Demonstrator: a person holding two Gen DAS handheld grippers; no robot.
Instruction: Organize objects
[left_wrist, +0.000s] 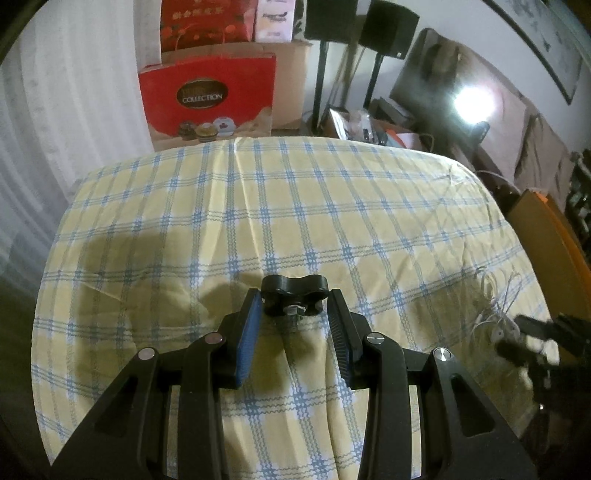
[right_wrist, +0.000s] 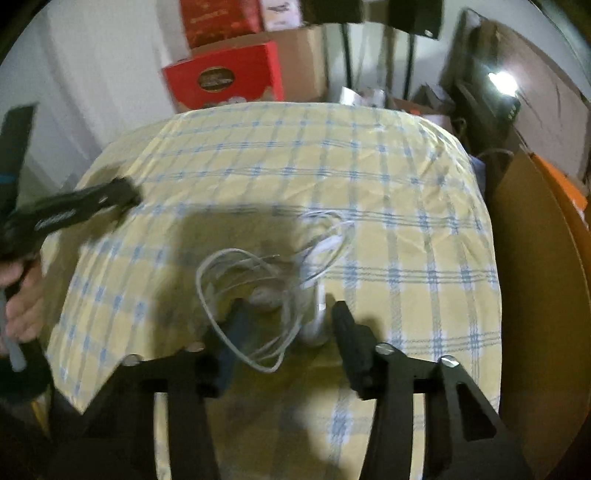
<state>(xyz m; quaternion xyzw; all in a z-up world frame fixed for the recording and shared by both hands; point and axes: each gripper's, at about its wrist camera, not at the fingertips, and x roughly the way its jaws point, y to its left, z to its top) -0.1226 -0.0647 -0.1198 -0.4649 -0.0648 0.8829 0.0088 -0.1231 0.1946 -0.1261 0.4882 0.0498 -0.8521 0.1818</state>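
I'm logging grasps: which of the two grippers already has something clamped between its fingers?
The left gripper: its fingers pinch a black knob. The right gripper is open over the white cable, gripping nothing.

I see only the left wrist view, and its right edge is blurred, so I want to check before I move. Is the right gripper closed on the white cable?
Observer: No. The right gripper is open, with one finger on each side of the white cable.
Operator: Is the cable lifted?
Observer: It does not seem so. It lies in a loose coil on the checked tablecloth.
Operator: Is anything else between the fingers?
Observer: Yes, a thicker white piece, perhaps a plug, lies just inside the right-hand finger.
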